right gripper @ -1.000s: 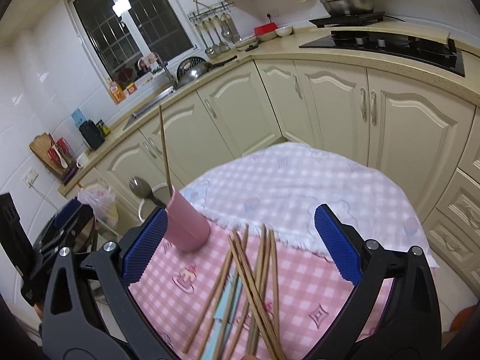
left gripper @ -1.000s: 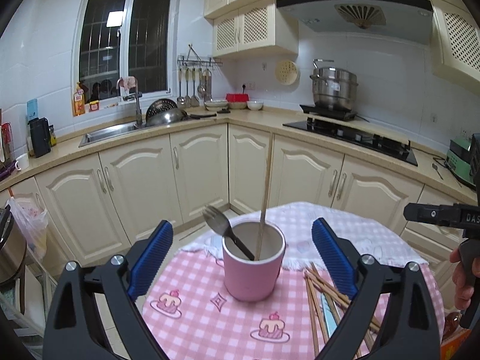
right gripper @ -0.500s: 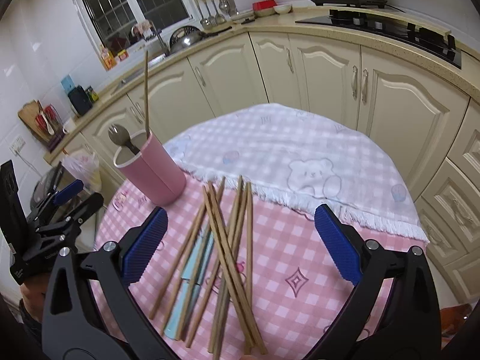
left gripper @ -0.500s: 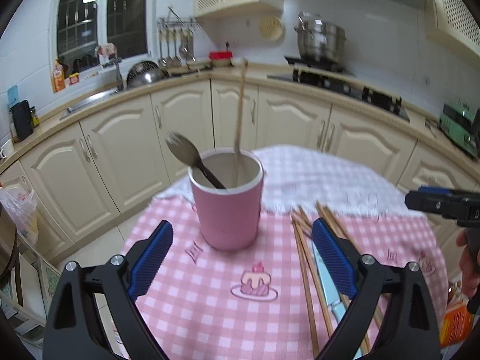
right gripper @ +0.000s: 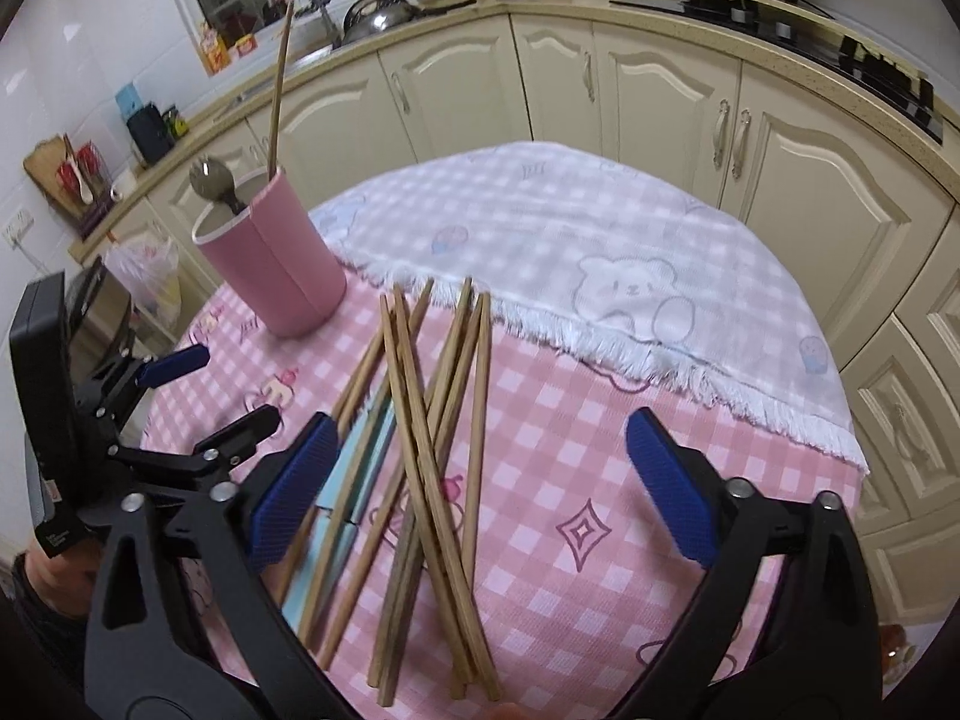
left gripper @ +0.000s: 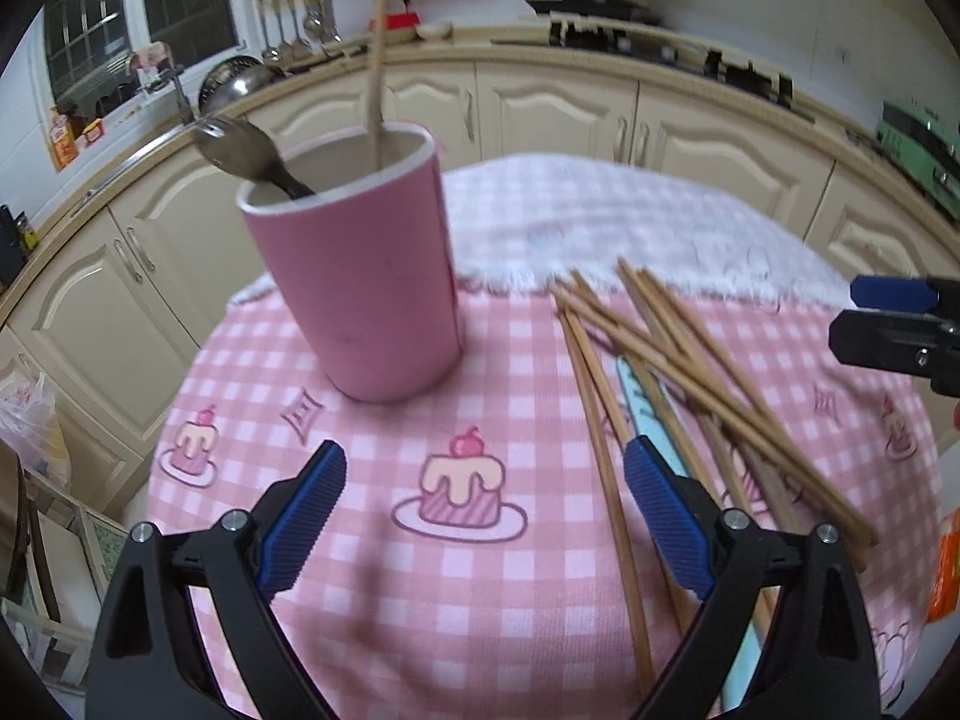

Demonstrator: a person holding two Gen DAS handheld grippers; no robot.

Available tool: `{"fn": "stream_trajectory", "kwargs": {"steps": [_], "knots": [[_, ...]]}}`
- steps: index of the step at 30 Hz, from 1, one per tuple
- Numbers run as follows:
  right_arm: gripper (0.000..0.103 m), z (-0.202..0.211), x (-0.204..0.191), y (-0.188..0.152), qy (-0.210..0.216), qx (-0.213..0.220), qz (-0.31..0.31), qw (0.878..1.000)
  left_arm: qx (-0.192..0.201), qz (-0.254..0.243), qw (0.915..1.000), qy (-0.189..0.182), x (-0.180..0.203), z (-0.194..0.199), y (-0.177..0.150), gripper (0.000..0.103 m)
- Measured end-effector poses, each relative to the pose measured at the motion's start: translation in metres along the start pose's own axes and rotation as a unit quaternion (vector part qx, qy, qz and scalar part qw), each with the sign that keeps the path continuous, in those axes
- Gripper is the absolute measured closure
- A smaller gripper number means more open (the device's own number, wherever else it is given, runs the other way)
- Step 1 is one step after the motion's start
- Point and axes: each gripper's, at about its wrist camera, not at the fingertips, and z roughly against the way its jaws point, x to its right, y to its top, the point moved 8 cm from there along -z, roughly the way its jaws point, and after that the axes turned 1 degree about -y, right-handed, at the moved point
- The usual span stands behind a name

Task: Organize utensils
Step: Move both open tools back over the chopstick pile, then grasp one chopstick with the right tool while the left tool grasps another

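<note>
Both claws lowered nearer, left claw [left gripper: 480,516] wide open before pink cup [left gripper: 360,282], right claw [right gripper: 474,486] open over chopsticks [right gripper: 432,456]

No readable text | small label on left gripper [right gripper: 54,534] body too blurred to read

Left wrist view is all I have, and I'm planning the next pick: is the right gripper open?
Observer: Yes, the right gripper is open, with nothing clamped.
Operator: Where is it aimed?
Observer: At the loose chopsticks. In the right wrist view the pile lies between its fingers, nearer the left one.
Operator: Is the pile tidy?
Observer: No. Several sticks cross mid-pile, over a light blue utensil on the pile's left side.
</note>
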Motion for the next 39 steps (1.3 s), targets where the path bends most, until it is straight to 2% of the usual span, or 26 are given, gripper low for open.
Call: {"fn": "stream_trajectory", "kwargs": {"steps": [8,10,12,15,22,25,33,39], "knots": [[0.027,-0.019,-0.007,-0.010,0.002,-0.031,0.037,0.999,-0.035,-0.025,0.9991,0.004,0.009,-0.025,-0.010,0.011],[0.036,-0.027,-0.011,-0.011,0.006,-0.041,0.049,0.998,-0.037,-0.027,0.9989,0.002,0.011,-0.027,-0.011,0.011],[0.051,-0.036,-0.014,-0.012,0.006,-0.053,0.060,0.997,-0.037,-0.028,0.9989,0.003,0.011,-0.029,-0.014,0.011],[0.066,-0.047,-0.018,-0.013,0.003,-0.070,0.076,0.995,-0.037,-0.022,0.9991,-0.002,0.009,-0.029,-0.015,0.011],[0.069,-0.053,-0.023,-0.014,0.011,-0.081,0.092,0.992,-0.035,-0.016,0.9992,-0.007,0.009,-0.032,-0.014,0.011],[0.076,-0.057,-0.017,-0.015,-0.004,-0.090,0.088,0.992,-0.035,-0.015,0.9992,-0.008,0.009,-0.032,-0.014,0.011],[0.088,-0.054,-0.011,-0.010,0.015,-0.085,0.053,0.995,-0.038,-0.026,0.9989,-0.004,0.010,-0.033,-0.010,0.011],[0.089,-0.062,-0.007,-0.009,0.007,-0.099,0.053,0.994,-0.043,-0.041,0.9982,0.002,0.012,-0.036,-0.003,0.012]]}}
